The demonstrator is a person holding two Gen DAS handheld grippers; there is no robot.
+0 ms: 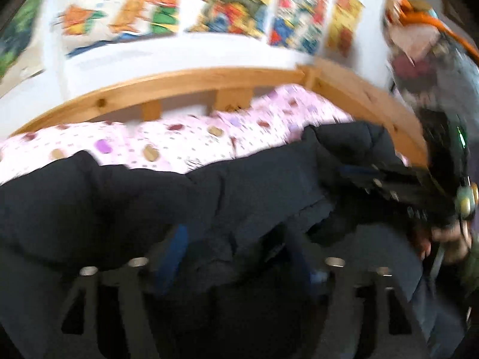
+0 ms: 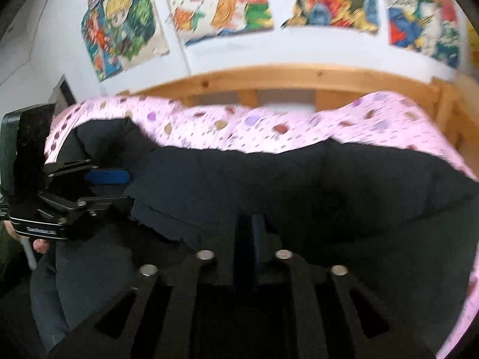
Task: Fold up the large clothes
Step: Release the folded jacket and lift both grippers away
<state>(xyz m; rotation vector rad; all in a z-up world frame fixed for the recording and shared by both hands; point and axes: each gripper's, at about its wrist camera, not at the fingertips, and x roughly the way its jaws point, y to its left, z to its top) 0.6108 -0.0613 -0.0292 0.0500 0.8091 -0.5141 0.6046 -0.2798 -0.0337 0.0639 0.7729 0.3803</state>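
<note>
Bright comic-style posters point(image 2: 227, 6) cover a white wall behind a pine bed frame point(image 2: 299, 77). Below the frame, the bed carries a pink duvet point(image 2: 269, 128) scattered with coloured spots. Across the duvet's near side lies a large dark padded garment point(image 2: 329, 185), bunched and lifted along its near edge, not yet flat or squared. Both views are blurred by motion.

In the right wrist view, the right gripper point(image 2: 248, 230) has its blue-lined fingers drawn nearly together on a fold of the garment's near edge. The left gripper point(image 2: 119, 188) shows at the left side of that view, closed on the garment's other end. In its own view, the left gripper point(image 1: 239, 239) has fabric heaped between its fingers, which look wide apart, so how firmly it grips I cannot tell.

Judging from this, the fold is in its carrying stage: both ends held, ready to be brought over. Next calls for moving both grippers together, keeping the edge taut and level.
</note>
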